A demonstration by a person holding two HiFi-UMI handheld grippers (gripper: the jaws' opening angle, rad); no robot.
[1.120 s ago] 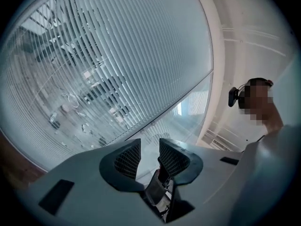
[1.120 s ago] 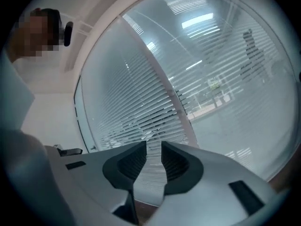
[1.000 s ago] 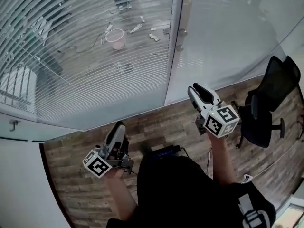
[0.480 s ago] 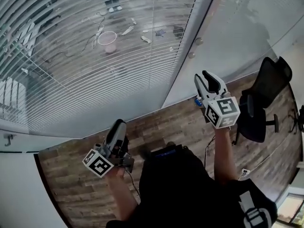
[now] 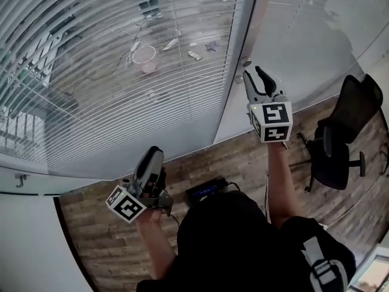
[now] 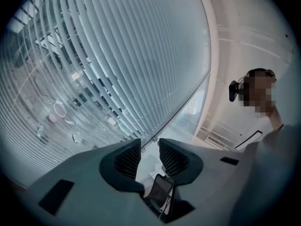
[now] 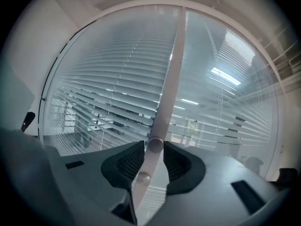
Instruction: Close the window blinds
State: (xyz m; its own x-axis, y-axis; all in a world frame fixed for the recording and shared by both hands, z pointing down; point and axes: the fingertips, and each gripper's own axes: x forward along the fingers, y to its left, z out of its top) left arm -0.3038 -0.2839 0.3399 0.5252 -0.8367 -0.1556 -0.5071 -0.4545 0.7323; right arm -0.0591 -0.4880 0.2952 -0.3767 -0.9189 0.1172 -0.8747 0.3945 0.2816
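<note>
Slippage worries us: right gripper [image 5: 254, 75], fingers [image 7: 128, 162] just opened, flanks the blind knob [image 7: 155, 145] ungripped and may close off-centre; left gripper [image 6: 149, 149], fingers slightly apart, holds nothing.

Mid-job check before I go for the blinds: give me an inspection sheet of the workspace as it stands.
Surface: wooden floor below the window.
Job's things: blinds, slats tilted open on the left pane, the space beyond shows through; knob on the frame between the panes.
Clutter: black box on the floor; pale bucket and scattered bits beyond the blinds.
Grippers: left gripper open, nothing between its jaws; right gripper raised at the frame, its jaws have just been opening, knob in line between them, pads not pressing it.
Cables: thin lead by the black box.
Surroundings: black office chair at the right.
</note>
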